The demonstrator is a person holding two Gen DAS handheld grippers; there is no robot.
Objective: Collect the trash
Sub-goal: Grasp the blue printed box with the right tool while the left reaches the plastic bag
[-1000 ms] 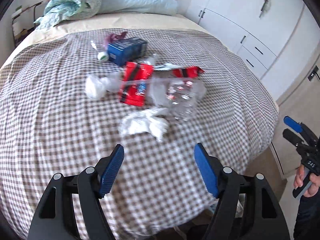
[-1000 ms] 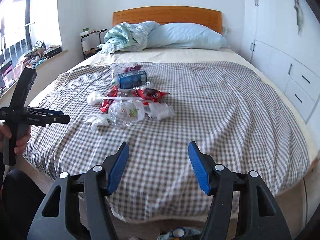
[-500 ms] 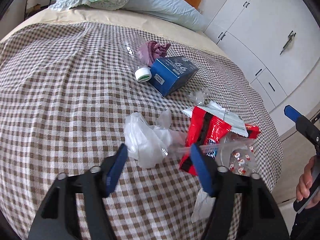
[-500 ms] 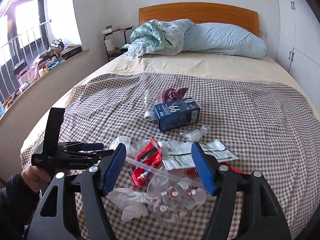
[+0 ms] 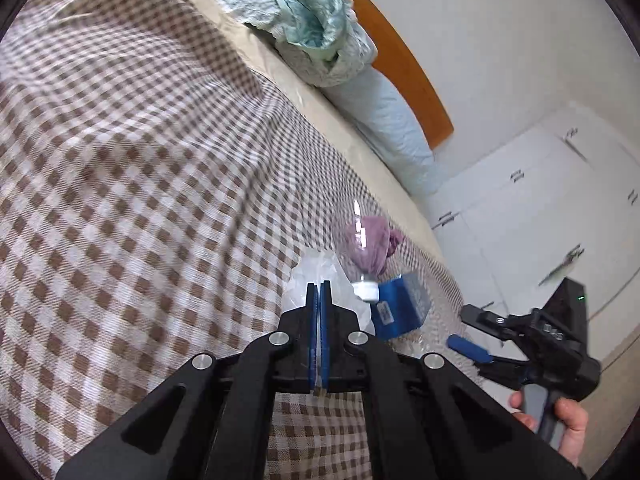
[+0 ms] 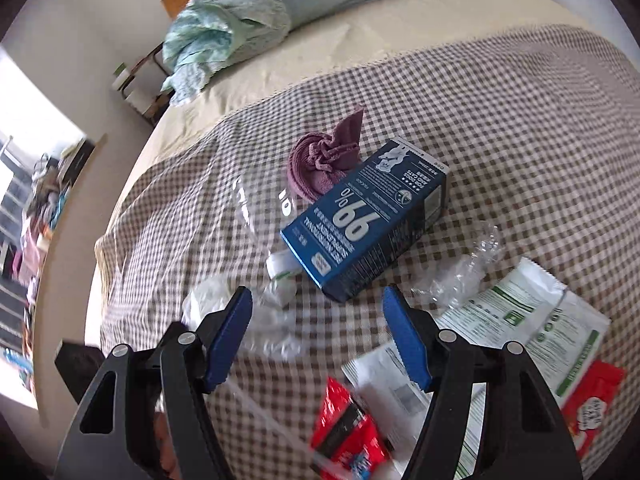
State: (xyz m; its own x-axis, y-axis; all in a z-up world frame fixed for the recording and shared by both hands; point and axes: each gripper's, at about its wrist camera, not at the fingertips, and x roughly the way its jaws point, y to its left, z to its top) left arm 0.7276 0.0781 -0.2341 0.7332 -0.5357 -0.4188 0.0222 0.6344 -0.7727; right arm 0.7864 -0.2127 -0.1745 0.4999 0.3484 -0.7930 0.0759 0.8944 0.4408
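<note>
Tilting downward, left hand-held gripper (image 5: 319,292) closed

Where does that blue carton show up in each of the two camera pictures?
Left wrist view: the blue carton sits low and right of centre, just right of the shut left gripper.
Right wrist view: it lies mid-frame, beyond the open right gripper.
Shared landmark: the purple cloth beside the carton.
</note>
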